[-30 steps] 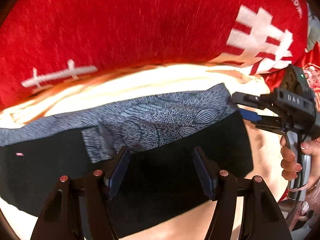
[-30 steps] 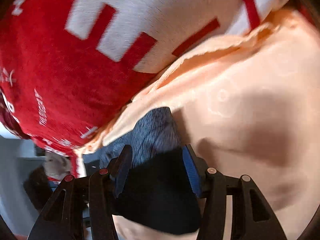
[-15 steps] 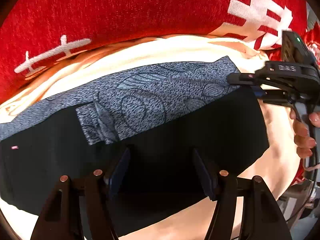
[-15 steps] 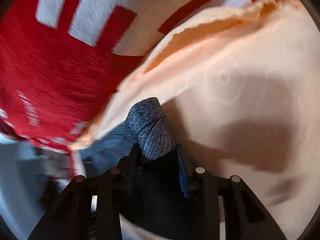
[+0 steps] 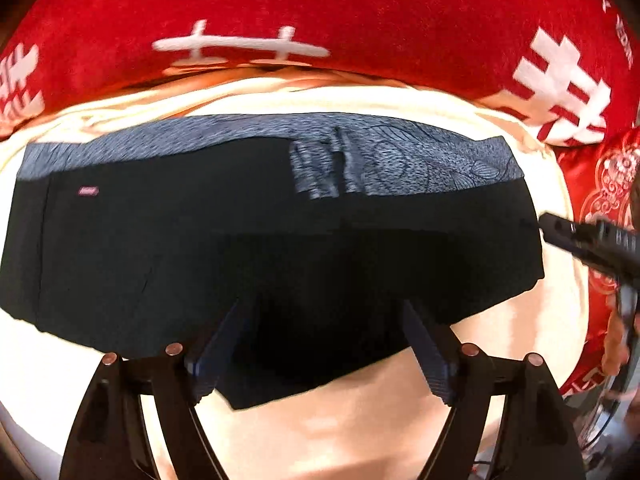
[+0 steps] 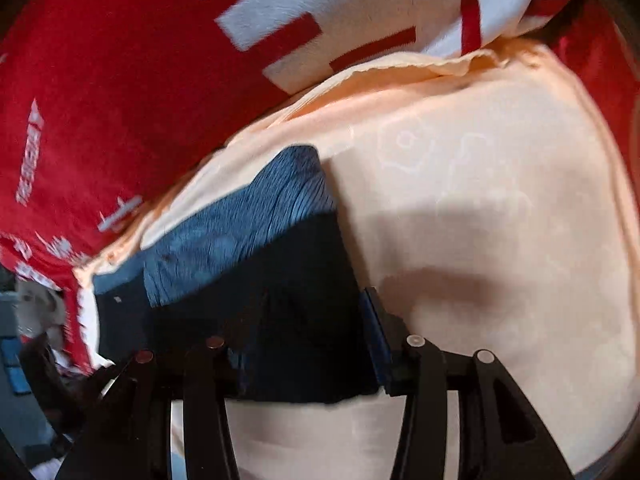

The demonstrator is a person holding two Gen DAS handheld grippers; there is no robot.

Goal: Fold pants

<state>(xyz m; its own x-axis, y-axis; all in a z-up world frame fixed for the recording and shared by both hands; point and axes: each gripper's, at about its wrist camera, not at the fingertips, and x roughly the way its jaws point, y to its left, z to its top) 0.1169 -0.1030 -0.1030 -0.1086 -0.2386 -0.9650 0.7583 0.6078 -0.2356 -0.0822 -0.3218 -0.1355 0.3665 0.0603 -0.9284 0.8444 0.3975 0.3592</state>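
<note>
The pants (image 5: 248,248) are black with a grey patterned band along the far edge, lying folded flat on a cream sheet. My left gripper (image 5: 324,340) is open, its fingers spread above the near edge of the black cloth. My right gripper (image 6: 304,344) is open over the pants' right end (image 6: 280,264); its fingers stand apart with the black cloth between them. The right gripper also shows in the left wrist view (image 5: 580,240), at the pants' right edge.
A cream sheet (image 6: 480,220) covers the surface under the pants. A red blanket with white characters (image 5: 320,12) lies bunched along the far side. A red patterned cushion (image 5: 600,176) sits at the right. A person's hand (image 5: 618,344) holds the right gripper.
My right gripper has gone from shut on the pants' corner to open, and the cloth now lies flat. My left gripper has drawn back, so more of the pants shows.
</note>
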